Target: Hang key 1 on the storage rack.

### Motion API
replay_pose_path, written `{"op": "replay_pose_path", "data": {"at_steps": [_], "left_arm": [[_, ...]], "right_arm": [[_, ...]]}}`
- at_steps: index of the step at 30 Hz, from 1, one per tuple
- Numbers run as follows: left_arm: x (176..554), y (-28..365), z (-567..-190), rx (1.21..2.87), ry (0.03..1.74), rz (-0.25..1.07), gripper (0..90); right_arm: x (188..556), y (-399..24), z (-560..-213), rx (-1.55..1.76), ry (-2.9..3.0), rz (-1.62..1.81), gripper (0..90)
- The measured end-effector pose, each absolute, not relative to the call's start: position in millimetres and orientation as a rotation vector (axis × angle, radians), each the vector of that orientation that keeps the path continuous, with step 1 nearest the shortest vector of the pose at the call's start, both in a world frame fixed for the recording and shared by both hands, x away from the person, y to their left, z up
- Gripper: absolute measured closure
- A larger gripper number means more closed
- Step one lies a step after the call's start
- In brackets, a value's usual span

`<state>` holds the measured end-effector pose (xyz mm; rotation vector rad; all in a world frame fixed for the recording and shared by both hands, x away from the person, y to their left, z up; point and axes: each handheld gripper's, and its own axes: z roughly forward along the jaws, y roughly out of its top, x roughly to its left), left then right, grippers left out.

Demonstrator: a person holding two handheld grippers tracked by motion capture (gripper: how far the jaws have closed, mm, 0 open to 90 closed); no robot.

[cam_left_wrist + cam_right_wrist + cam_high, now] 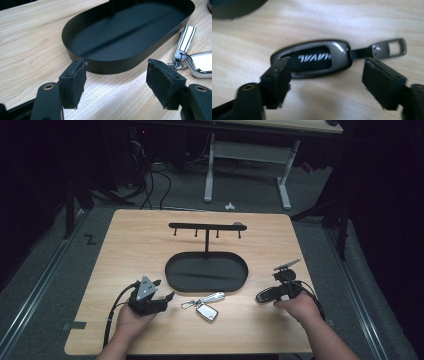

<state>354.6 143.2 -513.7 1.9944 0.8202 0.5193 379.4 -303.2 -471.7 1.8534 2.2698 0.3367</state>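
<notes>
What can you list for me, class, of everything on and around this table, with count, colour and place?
table: one, light wood, centre
tray: one, black, oval, mid-table
hook stand: one, black, rising from the tray
silver key: one, with striped strap, in front of the tray
dark key: one, grey-black, on the table before the right tool
desk: one, white-legged, behind
left tool: black, open, facing the tray
right tool: black, open, over the dark key

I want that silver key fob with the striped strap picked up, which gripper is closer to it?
Left. The left gripper sits just left of the silver key fob; the right gripper is farther off to its right, over a dark key fob.
</notes>
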Motion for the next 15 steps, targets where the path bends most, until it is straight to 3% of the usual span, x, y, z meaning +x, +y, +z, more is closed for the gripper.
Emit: {"op": "replay_pose_path", "data": {"at_steps": [7,15], "left_arm": [[354.5,142.7,-514.4,2.005,0.816,0.516,32.9],[354.5,141.6,-515.2,2.012,0.812,0.511,32.9]], "right_arm": [[384.9,-311.2,-480.2,1.954,2.223,0.329,39.6],[368.9,-318.2,-479.9,1.900,2.270,0.312,40.3]]}}
